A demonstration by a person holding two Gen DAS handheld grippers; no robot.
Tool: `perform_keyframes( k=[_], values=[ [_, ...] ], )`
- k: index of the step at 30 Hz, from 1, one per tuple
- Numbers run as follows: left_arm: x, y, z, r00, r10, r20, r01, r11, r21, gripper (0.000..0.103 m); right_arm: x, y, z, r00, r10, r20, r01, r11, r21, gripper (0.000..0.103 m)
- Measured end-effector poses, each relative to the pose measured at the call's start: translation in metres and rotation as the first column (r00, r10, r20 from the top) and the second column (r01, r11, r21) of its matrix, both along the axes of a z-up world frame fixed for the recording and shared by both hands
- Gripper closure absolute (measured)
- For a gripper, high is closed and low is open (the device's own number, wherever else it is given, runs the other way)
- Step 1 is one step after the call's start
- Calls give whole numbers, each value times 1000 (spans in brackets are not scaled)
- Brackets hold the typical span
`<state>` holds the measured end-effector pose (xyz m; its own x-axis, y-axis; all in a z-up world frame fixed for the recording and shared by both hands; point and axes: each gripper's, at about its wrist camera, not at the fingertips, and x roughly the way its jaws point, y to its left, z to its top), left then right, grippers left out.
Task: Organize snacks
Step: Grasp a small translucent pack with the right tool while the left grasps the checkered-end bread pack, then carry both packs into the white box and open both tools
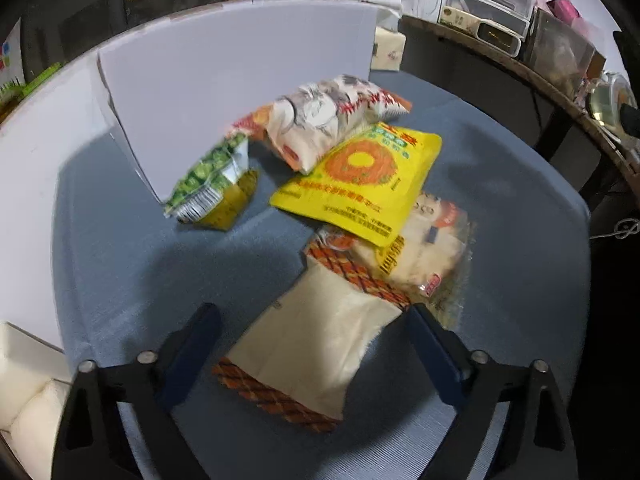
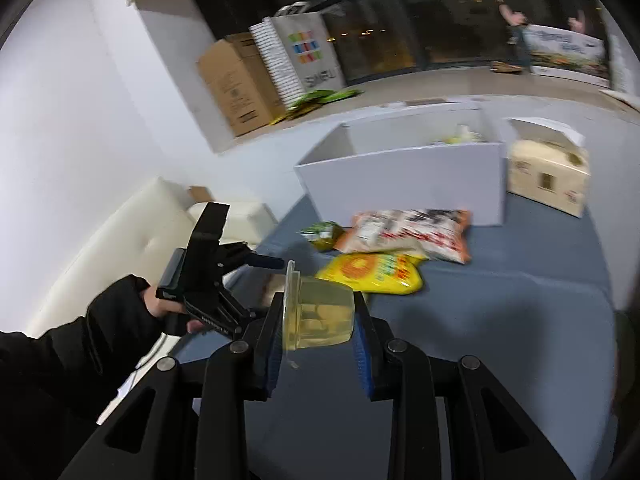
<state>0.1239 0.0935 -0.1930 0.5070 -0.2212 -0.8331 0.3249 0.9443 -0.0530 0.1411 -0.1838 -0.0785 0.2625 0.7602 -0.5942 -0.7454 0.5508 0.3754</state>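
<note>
My left gripper (image 1: 312, 312) points down at a cream packet with orange plaid ends (image 1: 312, 340). The packet lies between its open fingers, and the left finger stands clear of it. Behind it are a clear cracker packet (image 1: 432, 256), a yellow bag (image 1: 360, 176), a white-and-orange bag (image 1: 324, 120) and a small green packet (image 1: 204, 180). My right gripper (image 2: 318, 300) is shut on a clear yellowish jelly cup (image 2: 320, 312), held above the blue table. The open white box (image 2: 400, 184) stands behind the snacks (image 2: 376, 272).
A blue-grey cloth (image 1: 120, 240) covers the table. A beige carton (image 2: 548, 180) stands right of the white box. A white sofa (image 2: 120, 248) lies left of the table. A black-sleeved hand (image 2: 160, 304) holds the left gripper. Brown and white boxes (image 2: 236, 84) stand by the far wall.
</note>
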Motion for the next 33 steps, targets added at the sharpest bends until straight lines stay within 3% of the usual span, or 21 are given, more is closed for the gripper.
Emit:
perform_keyframes(
  k=[2,4,6,9,13,15,17,23,26,33],
  values=[
    [-3,3,4,999,31,22,-31,999,9,54,-6,-8,2,1000,-18,12,18,1000,-9,71],
    [-7,12,7,998,59,5,-58,997,-53,55,-8,-15,3,1000,-22,13,22,1000,0,71],
    [-18,20,12,994,98,43,-95,993,-64,56,-8,-17,4,999,-28,18,28,1000,2,71],
    [-34,37,32,978,189,88,-172,971,-168,56,-6,-14,3,999,-35,20,35,999,7,71],
    [-51,46,72,934,306,186,-251,929,-270,56,4,-10,-1,998,-59,14,59,998,5,71],
    [-51,48,94,914,335,228,-245,905,-348,56,12,-6,0,997,-76,14,76,997,-2,71],
    [-46,44,119,893,361,271,-247,893,-377,56,24,-2,5,996,-93,12,92,996,15,71],
    [9,38,175,836,437,333,-292,867,-404,56,82,34,39,990,-118,74,117,993,22,71],
    [50,43,185,808,496,318,-347,837,-424,56,119,52,49,988,-144,61,142,989,30,71],
    [140,67,165,800,563,207,-442,787,-430,56,209,105,44,980,-195,48,197,979,-56,71]
  ],
)
